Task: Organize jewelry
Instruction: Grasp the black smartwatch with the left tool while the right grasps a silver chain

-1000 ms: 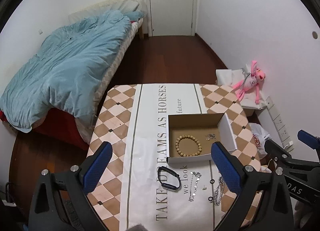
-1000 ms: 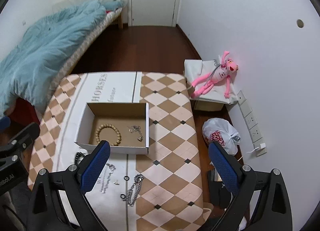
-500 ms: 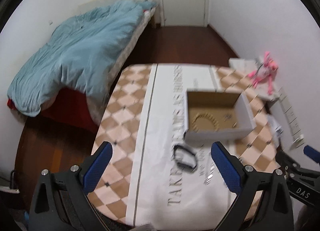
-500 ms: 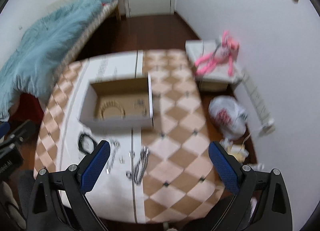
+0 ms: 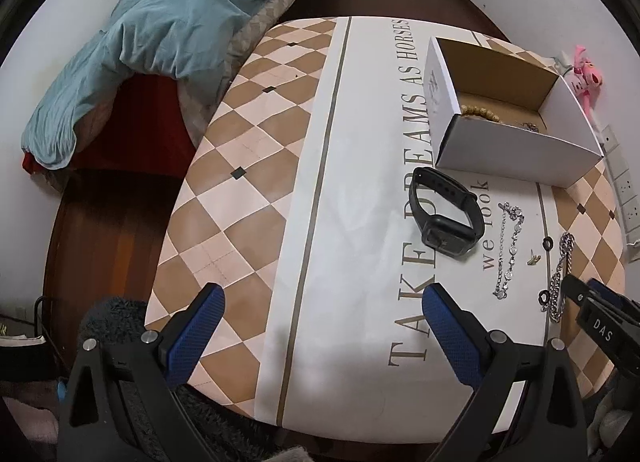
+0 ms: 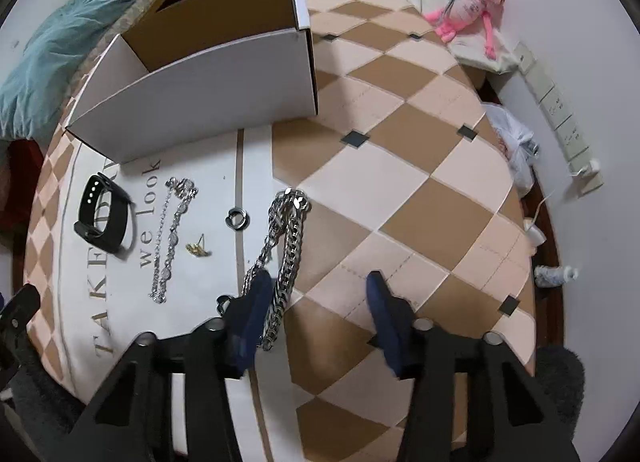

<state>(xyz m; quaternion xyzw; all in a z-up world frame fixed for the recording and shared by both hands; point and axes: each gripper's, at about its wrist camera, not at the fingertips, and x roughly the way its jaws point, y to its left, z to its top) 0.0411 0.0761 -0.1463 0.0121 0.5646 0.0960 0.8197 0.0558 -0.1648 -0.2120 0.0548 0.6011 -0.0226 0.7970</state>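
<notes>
Rings (image 6: 237, 218): we count three.
Chains (image 6: 286, 238): two.
Watch (image 6: 102, 213): one.
Right gripper (image 6: 316, 302): closing, nothing pinched.
Left gripper (image 5: 320, 314): spread.

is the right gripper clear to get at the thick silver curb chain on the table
Probably yes: the right gripper is low over the thick silver curb chain, jaws just closing, one finger beside its links, nothing pinched yet and nothing blocking.

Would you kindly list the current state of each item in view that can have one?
White cardboard box: open, upright on the table.
Wooden bead bracelet: inside the box.
Black smartwatch: strap looped, lying on the table.
Thick silver curb chain: doubled over on the table, between the right gripper's fingers.
Left gripper: open, empty.
Right gripper: jaws just been closing, not yet pressing the chain.
</notes>
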